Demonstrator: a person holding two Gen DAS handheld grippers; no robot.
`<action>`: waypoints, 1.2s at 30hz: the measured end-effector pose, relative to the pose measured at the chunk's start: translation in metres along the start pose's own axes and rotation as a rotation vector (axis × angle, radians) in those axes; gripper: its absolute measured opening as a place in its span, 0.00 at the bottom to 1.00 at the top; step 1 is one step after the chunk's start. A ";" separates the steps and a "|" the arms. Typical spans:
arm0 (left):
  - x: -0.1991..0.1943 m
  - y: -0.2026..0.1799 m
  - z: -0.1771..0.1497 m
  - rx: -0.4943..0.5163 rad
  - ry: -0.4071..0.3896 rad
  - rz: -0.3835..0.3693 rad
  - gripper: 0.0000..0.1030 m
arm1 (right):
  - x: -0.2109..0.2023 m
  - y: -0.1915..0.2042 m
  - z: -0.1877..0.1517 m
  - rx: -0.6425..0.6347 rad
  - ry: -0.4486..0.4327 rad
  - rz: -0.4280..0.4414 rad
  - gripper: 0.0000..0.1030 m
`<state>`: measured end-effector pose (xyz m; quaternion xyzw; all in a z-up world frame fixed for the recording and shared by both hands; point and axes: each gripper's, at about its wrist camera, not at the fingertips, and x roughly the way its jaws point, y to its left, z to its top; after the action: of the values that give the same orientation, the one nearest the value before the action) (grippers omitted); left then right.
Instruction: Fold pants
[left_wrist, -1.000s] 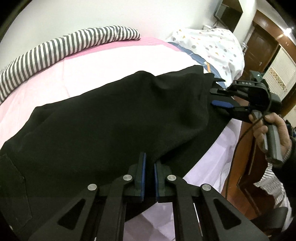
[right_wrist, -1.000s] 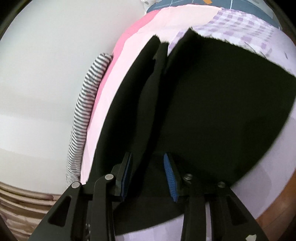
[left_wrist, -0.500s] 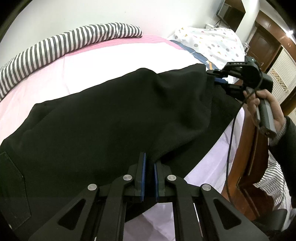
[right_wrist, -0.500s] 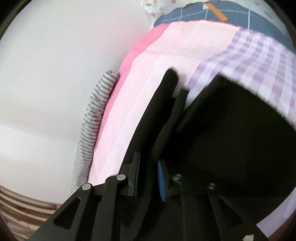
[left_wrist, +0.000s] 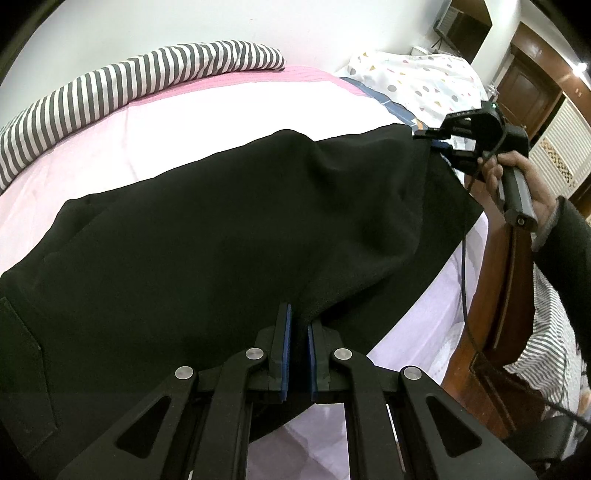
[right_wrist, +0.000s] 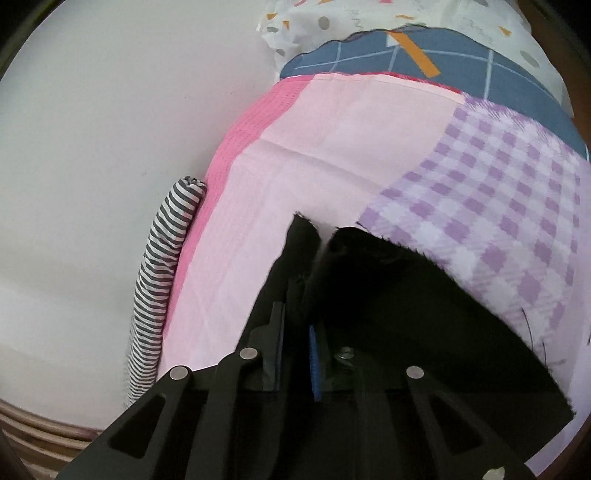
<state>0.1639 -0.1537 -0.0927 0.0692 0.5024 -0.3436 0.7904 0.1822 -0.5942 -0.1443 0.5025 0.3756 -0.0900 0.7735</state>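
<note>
we see the pants (left_wrist: 221, 229) on the bed (left_wrist: 221, 110), long axis from left hand-held gripper (left_wrist: 297, 325) to right hand-held gripper (right_wrist: 297, 332). left is clamped on the near edge; right is closing on the far hem, cloth between.

White wall (left_wrist: 332, 26) behind the bed (left_wrist: 229, 107); brown wooden door (left_wrist: 524, 88) beyond.
</note>
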 end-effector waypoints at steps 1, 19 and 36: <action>0.000 0.000 0.000 0.000 0.001 0.001 0.08 | 0.000 0.001 0.000 -0.010 0.002 -0.009 0.10; -0.002 0.001 0.001 -0.006 -0.006 -0.001 0.08 | -0.015 0.014 0.010 -0.030 0.014 -0.042 0.07; -0.004 0.011 0.004 -0.071 -0.008 -0.042 0.08 | -0.048 -0.005 0.001 0.047 -0.041 -0.054 0.34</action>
<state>0.1730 -0.1454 -0.0903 0.0290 0.5125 -0.3425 0.7869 0.1462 -0.6088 -0.1158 0.5082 0.3708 -0.1296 0.7664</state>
